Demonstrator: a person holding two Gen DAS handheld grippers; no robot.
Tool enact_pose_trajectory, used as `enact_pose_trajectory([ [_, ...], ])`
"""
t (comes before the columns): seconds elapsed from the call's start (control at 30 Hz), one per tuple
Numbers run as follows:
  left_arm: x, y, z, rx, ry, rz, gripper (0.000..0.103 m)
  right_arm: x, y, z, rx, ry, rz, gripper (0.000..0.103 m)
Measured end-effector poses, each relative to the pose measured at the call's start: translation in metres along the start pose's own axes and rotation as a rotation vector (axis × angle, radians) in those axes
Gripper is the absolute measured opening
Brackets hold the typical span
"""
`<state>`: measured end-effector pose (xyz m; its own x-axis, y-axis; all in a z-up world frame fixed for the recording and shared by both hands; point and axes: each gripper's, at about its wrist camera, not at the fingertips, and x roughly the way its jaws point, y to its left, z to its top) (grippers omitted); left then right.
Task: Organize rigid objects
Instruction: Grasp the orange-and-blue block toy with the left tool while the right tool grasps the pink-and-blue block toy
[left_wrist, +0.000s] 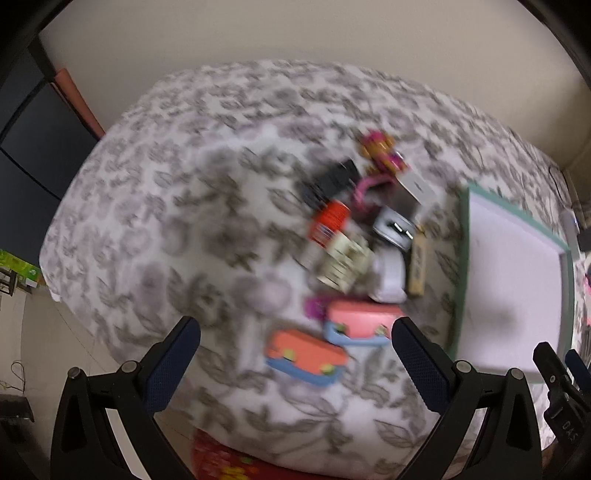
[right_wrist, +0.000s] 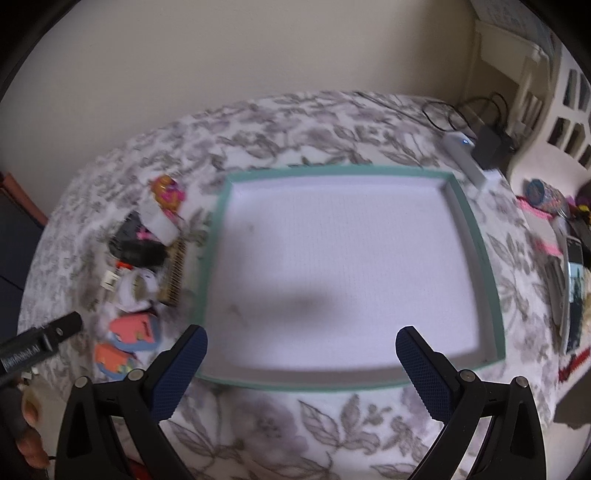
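Observation:
A heap of small rigid objects lies on the flowered tablecloth (left_wrist: 184, 229): two orange-and-blue toy cases (left_wrist: 304, 356), (left_wrist: 360, 325), a red can (left_wrist: 330, 221), a white plug adapter (left_wrist: 391, 225), a wooden block (left_wrist: 417, 266) and a pink-and-orange toy (left_wrist: 382, 151). A shallow green-rimmed tray (right_wrist: 218, 236) with a white floor lies to their right, with nothing in it. My left gripper (left_wrist: 295, 332) is open above the near toy cases. My right gripper (right_wrist: 301, 341) is open over the tray's near edge. The heap (right_wrist: 147, 258) also shows left of the tray in the right wrist view. The frames are blurred.
A white power bank (right_wrist: 465, 155) and a black adapter with cables (right_wrist: 491, 146) lie behind the tray. A phone and pink clutter (right_wrist: 565, 266) sit at the table's right edge. The wall stands close behind the table. The left gripper's tip (right_wrist: 44, 336) shows at left.

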<state>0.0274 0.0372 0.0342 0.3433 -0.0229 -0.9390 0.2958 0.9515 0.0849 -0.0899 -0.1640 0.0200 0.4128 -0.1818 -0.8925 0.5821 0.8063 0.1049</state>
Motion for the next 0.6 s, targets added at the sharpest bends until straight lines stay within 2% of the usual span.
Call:
enact_pose_trajectory([
  [0.1, -0.003, 0.022, 0.005, -0.02, -0.011, 0.016, 0.103, 0.002, 0.015, 0.004, -0.006, 0.02, 0.044, 0.103],
  [0.3, 0.021, 0.036, -0.006, -0.01, 0.04, -0.002, 0.103, 0.016, 0.053, 0.008, -0.045, 0.087, 0.119, 0.103],
  [0.4, 0.034, 0.035, -0.016, 0.022, 0.055, -0.008, 0.103, 0.025, 0.065, 0.01, -0.049, 0.098, 0.098, 0.103],
  [0.6, 0.058, 0.016, -0.029, 0.11, 0.099, -0.076, 0.103, 0.04, 0.073, 0.011, -0.036, 0.137, 0.102, 0.103],
])
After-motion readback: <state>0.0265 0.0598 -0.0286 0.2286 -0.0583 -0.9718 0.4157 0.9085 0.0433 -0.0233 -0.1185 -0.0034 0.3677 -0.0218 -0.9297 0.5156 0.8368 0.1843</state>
